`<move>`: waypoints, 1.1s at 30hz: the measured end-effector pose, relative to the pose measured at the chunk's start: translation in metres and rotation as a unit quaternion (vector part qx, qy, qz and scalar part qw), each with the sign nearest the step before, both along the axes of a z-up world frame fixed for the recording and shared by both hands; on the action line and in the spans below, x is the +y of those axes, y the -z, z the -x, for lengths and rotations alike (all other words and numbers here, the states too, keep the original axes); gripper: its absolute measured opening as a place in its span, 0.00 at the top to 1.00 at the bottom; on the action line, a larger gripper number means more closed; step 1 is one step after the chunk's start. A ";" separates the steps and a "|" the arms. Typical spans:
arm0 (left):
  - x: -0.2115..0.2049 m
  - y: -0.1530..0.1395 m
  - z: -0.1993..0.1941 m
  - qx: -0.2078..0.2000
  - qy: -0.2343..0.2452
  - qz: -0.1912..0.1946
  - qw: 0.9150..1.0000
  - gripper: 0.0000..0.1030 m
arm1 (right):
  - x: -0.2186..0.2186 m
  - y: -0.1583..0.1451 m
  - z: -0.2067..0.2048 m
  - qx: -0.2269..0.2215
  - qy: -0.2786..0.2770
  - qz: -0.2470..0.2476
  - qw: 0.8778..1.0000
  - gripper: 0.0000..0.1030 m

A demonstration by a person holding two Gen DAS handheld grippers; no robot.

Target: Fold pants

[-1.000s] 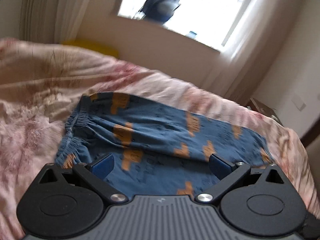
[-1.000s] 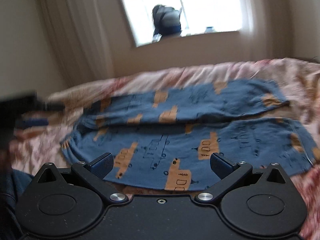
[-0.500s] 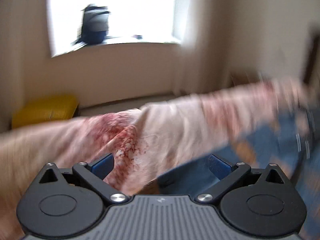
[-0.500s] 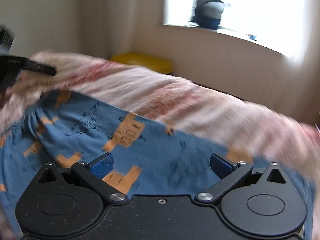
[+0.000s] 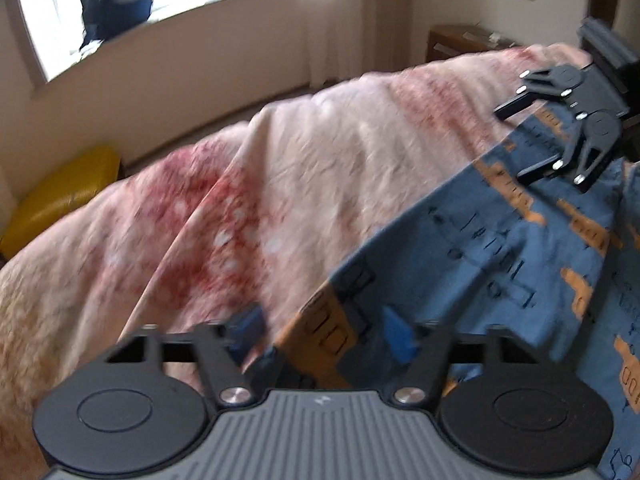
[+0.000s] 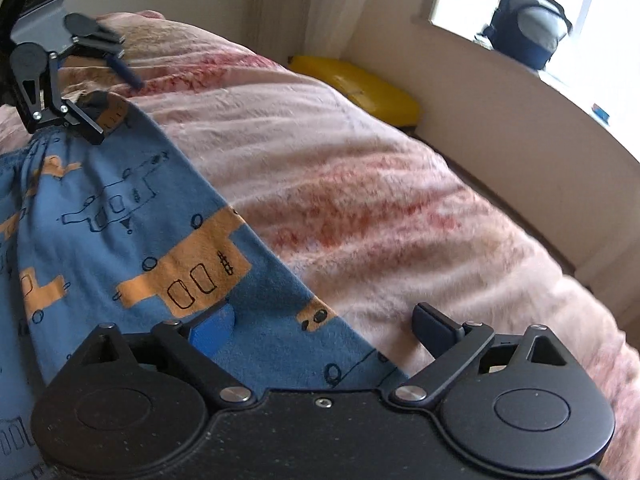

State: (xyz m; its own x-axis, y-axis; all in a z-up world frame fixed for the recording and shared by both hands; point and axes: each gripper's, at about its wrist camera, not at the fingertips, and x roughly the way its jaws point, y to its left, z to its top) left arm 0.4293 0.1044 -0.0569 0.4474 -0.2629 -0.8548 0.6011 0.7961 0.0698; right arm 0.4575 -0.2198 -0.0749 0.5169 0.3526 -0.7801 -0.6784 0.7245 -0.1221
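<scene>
Blue pants (image 5: 500, 248) with orange vehicle prints lie flat on a pink bedspread (image 5: 280, 180). My left gripper (image 5: 322, 332) straddles the pants' waistband corner; its jaws are closing, the fabric lies between the blue pads, and I see no pad pressing on it. In the right wrist view the pants (image 6: 100, 220) run along the left, and my right gripper (image 6: 324, 326) stands wide over their far edge, its jaws just starting to close with the hem between them. Each view shows the other gripper: right gripper (image 5: 514, 144), left gripper (image 6: 114, 104).
The bedspread (image 6: 360, 180) slopes away to the bed's far side. A yellow case (image 5: 60, 196) sits on the floor by the wall. A dark backpack (image 6: 528, 32) stands on the windowsill. A wooden nightstand (image 5: 460, 40) is at the bed's end.
Both grippers swung from facing the pants' near side to their far edge and dropped lower. The left jaws have narrowed around the waistband corner; the right jaws stay wide.
</scene>
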 end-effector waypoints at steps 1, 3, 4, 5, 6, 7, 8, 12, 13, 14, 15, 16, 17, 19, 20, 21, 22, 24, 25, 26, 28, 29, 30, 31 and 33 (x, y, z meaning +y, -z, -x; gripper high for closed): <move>0.000 -0.001 0.001 0.002 -0.001 -0.007 1.000 0.51 | 0.001 -0.001 0.001 0.002 0.000 0.002 1.000 0.08; 0.002 -0.005 0.003 0.001 -0.002 -0.007 1.000 0.67 | 0.003 -0.003 0.003 0.006 -0.009 0.005 1.000 0.24; 0.003 -0.007 0.002 0.001 -0.014 -0.007 1.000 0.80 | 0.005 -0.004 0.005 0.005 -0.015 0.007 1.000 0.31; 0.005 -0.009 0.000 0.004 -0.032 -0.004 0.999 0.87 | 0.007 -0.005 0.007 0.006 -0.017 0.009 1.000 0.45; 0.009 -0.011 -0.001 0.009 -0.055 0.003 0.998 0.90 | 0.009 -0.005 0.010 0.009 -0.018 0.013 1.000 0.60; 0.011 -0.014 -0.001 0.011 -0.074 0.009 0.997 0.95 | 0.012 -0.005 0.012 0.006 -0.018 0.019 1.000 0.67; 0.013 -0.017 0.001 0.011 -0.089 0.014 0.996 0.97 | 0.016 -0.007 0.014 -0.005 -0.014 0.030 0.999 0.82; 0.009 -0.037 0.020 -0.050 -0.068 0.006 0.996 1.00 | 0.029 -0.020 0.021 -0.048 -0.003 0.063 0.997 0.98; 0.009 -0.043 0.024 -0.070 -0.069 0.006 0.995 1.00 | 0.030 -0.024 0.023 -0.060 -0.002 0.066 0.996 0.98; 0.010 -0.049 0.025 -0.086 -0.076 0.009 0.993 1.00 | 0.033 -0.030 0.024 -0.079 0.002 0.074 0.994 0.98; 0.011 -0.054 0.025 -0.102 -0.083 0.014 0.991 1.00 | 0.032 -0.034 0.024 -0.094 0.006 0.078 0.993 0.98; 0.010 -0.058 0.024 -0.124 -0.089 0.017 0.988 1.00 | 0.034 -0.039 0.023 -0.113 0.013 0.081 0.990 0.98; 0.009 -0.060 0.023 -0.148 -0.092 0.014 0.985 1.00 | 0.036 -0.044 0.019 -0.135 0.022 0.081 0.987 0.99; 0.004 -0.060 0.017 -0.187 -0.096 0.004 0.978 1.00 | 0.045 -0.051 0.012 -0.190 0.030 0.097 0.976 0.99; 0.003 -0.056 0.012 -0.194 -0.100 -0.002 0.976 1.00 | 0.050 -0.051 0.008 -0.211 0.034 0.101 0.972 0.99; 0.003 -0.049 0.006 -0.195 -0.107 -0.005 0.975 1.00 | 0.055 -0.050 0.001 -0.225 0.040 0.103 0.968 0.99; 0.004 -0.041 -0.001 -0.189 -0.115 -0.006 0.975 1.00 | 0.061 -0.046 -0.006 -0.231 0.048 0.106 0.966 0.99; 0.007 -0.021 -0.015 -0.168 -0.130 -0.008 0.977 1.00 | 0.070 -0.028 -0.025 -0.223 0.057 0.121 0.966 0.99; 0.009 -0.012 -0.021 -0.158 -0.135 -0.012 0.978 1.00 | 0.073 -0.018 -0.033 -0.215 0.059 0.129 0.966 0.99; 0.010 -0.004 -0.025 -0.148 -0.136 -0.013 0.979 1.00 | 0.076 -0.004 -0.042 -0.200 0.060 0.137 0.968 0.99; 0.010 0.004 -0.029 -0.140 -0.134 -0.009 0.981 1.00 | 0.077 0.014 -0.050 -0.187 0.062 0.140 0.970 0.99; 0.010 0.004 -0.030 -0.140 -0.131 -0.007 0.981 1.00 | 0.078 0.020 -0.051 -0.189 0.060 0.140 0.970 0.98; 0.013 0.003 -0.031 -0.136 -0.129 0.000 0.982 1.00 | 0.077 0.020 -0.050 -0.193 0.057 0.140 0.969 0.98; 0.017 0.000 -0.031 -0.129 -0.130 0.015 0.983 0.99 | 0.074 0.018 -0.049 -0.195 0.054 0.133 0.970 0.98; 0.033 -0.009 -0.032 -0.112 -0.139 0.062 0.982 0.87 | 0.066 0.009 -0.045 -0.194 0.057 0.113 0.973 0.89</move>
